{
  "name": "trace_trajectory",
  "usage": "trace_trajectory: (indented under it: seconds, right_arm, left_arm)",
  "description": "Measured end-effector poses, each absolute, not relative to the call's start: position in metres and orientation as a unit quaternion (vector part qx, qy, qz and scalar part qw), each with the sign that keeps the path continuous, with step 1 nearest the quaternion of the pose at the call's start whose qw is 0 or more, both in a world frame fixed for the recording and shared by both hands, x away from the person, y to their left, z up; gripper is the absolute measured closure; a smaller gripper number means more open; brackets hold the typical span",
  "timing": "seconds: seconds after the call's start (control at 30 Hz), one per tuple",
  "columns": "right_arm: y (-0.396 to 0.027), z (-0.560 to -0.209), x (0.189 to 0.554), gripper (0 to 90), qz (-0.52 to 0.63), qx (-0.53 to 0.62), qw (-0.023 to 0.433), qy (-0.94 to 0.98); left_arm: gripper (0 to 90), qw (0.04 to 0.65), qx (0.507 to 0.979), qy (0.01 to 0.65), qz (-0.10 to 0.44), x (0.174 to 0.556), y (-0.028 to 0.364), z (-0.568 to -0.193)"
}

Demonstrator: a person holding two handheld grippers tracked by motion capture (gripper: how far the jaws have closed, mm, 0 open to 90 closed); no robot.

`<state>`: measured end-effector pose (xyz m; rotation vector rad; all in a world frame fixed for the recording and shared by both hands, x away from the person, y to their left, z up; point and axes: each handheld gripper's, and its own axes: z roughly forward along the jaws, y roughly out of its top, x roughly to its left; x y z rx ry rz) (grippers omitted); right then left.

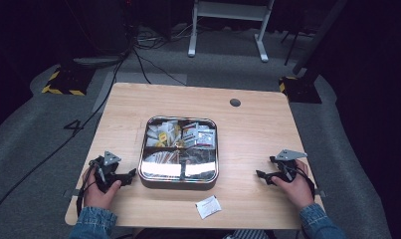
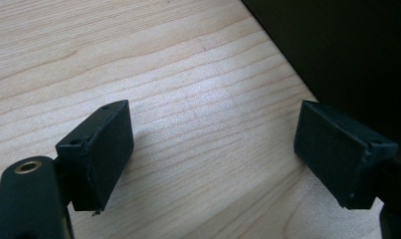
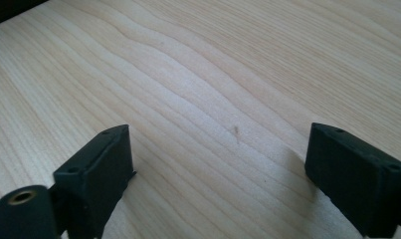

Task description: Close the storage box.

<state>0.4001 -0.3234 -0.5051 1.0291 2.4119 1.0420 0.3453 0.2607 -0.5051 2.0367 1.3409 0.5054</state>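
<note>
- Small white packet (image 1: 208, 206) on counter (image 1: 252, 129) edge, between my hands, just in front of tin (image 1: 178, 180): light, flimsy, flat; best pinched by an edge.
- Left gripper (image 1: 130, 175), right gripper (image 1: 261, 175): fingers wide open, empty, resting on counter.

Matt wooden table (image 1: 252, 129); glossy tin (image 1: 178, 180) — probably metal.

Denim sleeves; black left claw (image 1: 131, 175), right claw (image 1: 261, 175), grey three-cornered plates, cables.
</note>
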Motion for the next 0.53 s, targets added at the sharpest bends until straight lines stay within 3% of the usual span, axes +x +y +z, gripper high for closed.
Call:
trace_trajectory:
  seconds: [0.53]
  right_arm:
    - [-0.323,-0.5054,0.4002,10.5,0.365,0.358,0.159,0.845]
  left_arm:
    - [16.2,0.32,0.775,0.51,0.192,0.3453,0.2607,-0.5051]
